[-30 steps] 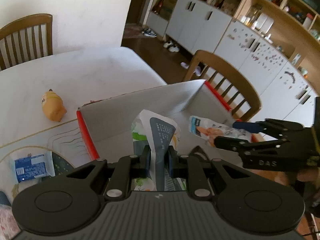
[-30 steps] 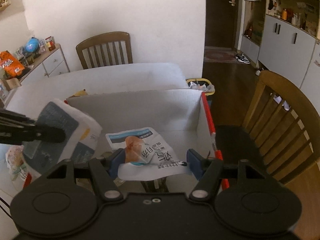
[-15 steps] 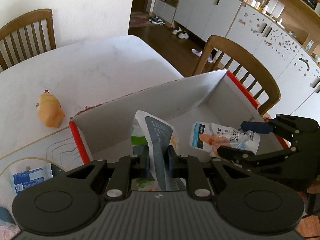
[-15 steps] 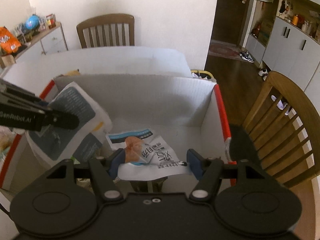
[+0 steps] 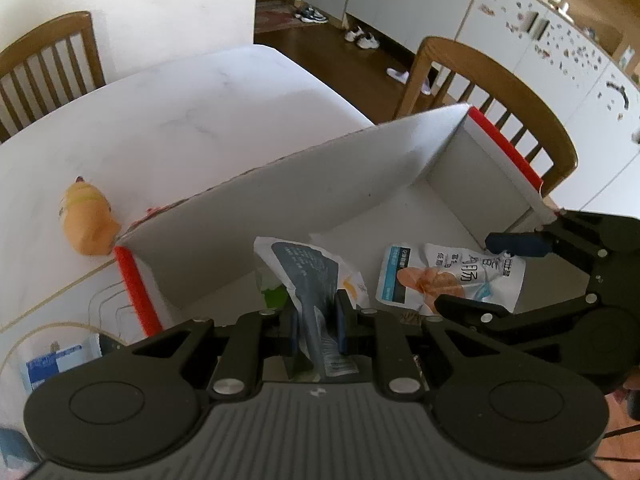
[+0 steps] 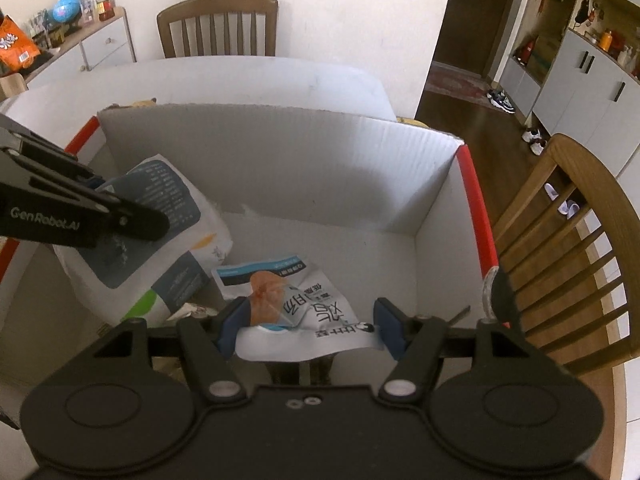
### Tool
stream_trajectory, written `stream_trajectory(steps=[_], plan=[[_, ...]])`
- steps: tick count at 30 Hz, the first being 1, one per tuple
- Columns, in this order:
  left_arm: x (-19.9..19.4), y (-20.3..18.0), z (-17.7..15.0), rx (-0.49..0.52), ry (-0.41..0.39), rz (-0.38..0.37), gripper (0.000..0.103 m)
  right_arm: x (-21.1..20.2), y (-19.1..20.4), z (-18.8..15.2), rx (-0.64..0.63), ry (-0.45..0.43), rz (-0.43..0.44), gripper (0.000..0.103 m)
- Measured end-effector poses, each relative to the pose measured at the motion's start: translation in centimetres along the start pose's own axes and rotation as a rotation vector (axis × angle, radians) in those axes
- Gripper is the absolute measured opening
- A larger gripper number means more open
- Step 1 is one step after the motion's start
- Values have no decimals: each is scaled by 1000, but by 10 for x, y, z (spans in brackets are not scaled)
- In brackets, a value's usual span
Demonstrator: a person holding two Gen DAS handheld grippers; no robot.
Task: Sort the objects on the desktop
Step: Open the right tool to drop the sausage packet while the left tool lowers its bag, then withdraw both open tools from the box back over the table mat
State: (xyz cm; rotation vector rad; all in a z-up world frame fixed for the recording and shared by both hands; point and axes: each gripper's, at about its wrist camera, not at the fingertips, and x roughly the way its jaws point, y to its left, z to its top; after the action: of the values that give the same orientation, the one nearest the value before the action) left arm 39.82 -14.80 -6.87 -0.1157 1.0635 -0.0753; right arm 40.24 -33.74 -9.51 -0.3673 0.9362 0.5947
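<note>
My left gripper (image 5: 316,320) is shut on a white and grey-blue bag (image 5: 308,276), pinching its edge between the blue pads. From the right wrist view the same bag (image 6: 168,248) hangs low at the left side of a white cardboard box (image 6: 280,160) with red edges, under the left gripper (image 6: 120,200). My right gripper (image 6: 312,320) is shut on a white snack packet (image 6: 288,300) with an orange picture, held across its width, down inside the box. From the left, that packet (image 5: 424,280) sits between the right gripper's fingers (image 5: 516,242).
The box (image 5: 320,184) stands on a white marble table (image 5: 180,120). An orange toy (image 5: 86,216) lies just outside the box's left corner, and a blue packet (image 5: 52,362) lies nearer on the table. Wooden chairs (image 6: 560,240) (image 6: 218,24) stand right of the box and behind the table.
Both grippers have sunk lower into the box with their packets still held. The box walls now loom larger around them.
</note>
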Motion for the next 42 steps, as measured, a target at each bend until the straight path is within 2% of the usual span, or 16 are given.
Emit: stream_trajectory(steps=[11,14,17,20,21,30,42], plan=[[3,3,6,-5,34,11,20,7,2,2,-15,21,8,69],[2,4,7,-19,28,8,24,6,0,2,-11,18,12,70],[0,1,8,-9,18,-5,41,2,-1,3,-7,10,10,75],[-6,-6,10,6,-7,-24,72,-5,-2,4,-3,-6,7,79],[-9,-8,10,12,-17,-9,87,-8,-3,5,-1,-14,8,79],[-30,-2,10,-12,-78,-12,88,-36,-7,7,18,-57,19,80],[-66,6,-12,-38,-144,-31,88,-68,4,6,32,-107,63,81]])
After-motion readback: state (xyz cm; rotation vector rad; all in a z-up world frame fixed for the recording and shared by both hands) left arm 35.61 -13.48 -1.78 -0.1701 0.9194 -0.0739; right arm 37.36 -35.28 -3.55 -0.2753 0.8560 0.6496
